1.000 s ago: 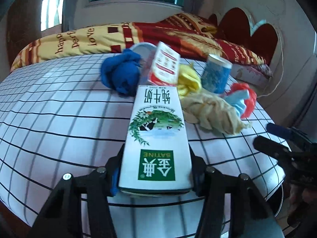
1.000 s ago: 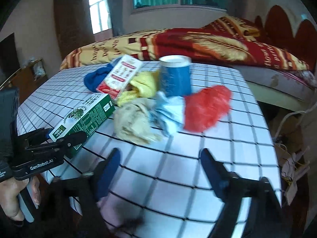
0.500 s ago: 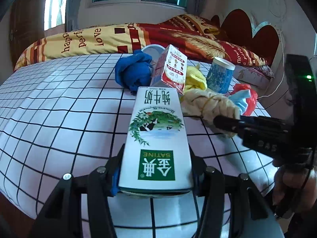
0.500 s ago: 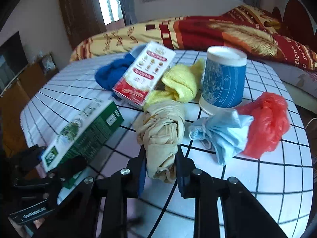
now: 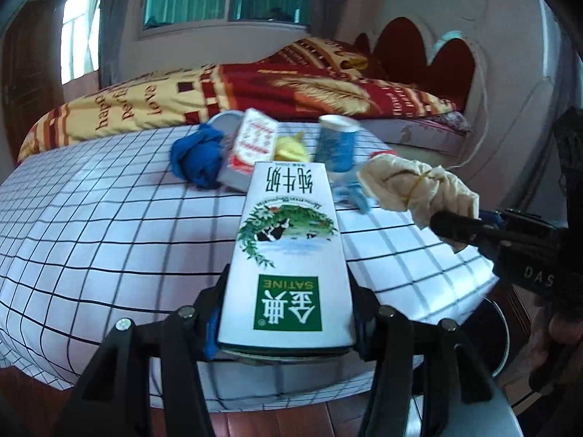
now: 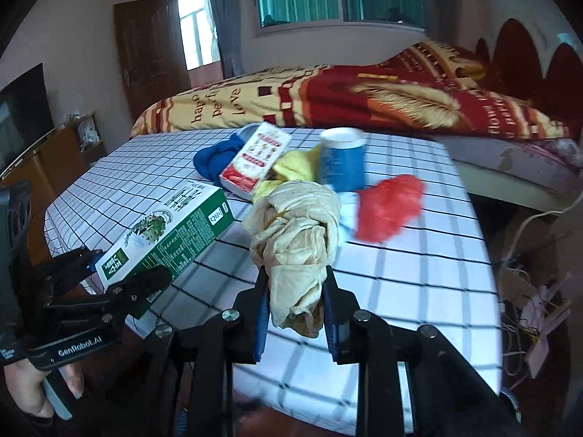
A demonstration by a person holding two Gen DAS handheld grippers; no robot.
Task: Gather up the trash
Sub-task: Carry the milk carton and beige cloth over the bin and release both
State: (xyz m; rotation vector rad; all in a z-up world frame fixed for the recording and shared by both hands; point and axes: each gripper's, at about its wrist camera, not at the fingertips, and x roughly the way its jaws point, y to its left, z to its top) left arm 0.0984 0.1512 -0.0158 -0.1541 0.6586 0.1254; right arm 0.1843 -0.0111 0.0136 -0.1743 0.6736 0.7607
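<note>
Two grabs going: left gripper (image 5: 288, 322) clamps the stiff, light milk carton (image 5: 288, 251) by its end, right gripper (image 6: 294, 315) pinches the soft beige rag bundle (image 6: 295, 233) low, above the table's (image 6: 400, 291) near edge.

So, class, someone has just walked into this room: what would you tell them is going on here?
A person is clearing trash off a checked table, with a two-finger gripper in each hand. The left gripper grips a green and white milk carton. The right gripper has just closed on a knotted beige bag. Both are held above the table. A blue cup, a red bag, a blue cloth and a red and white box remain.
</note>
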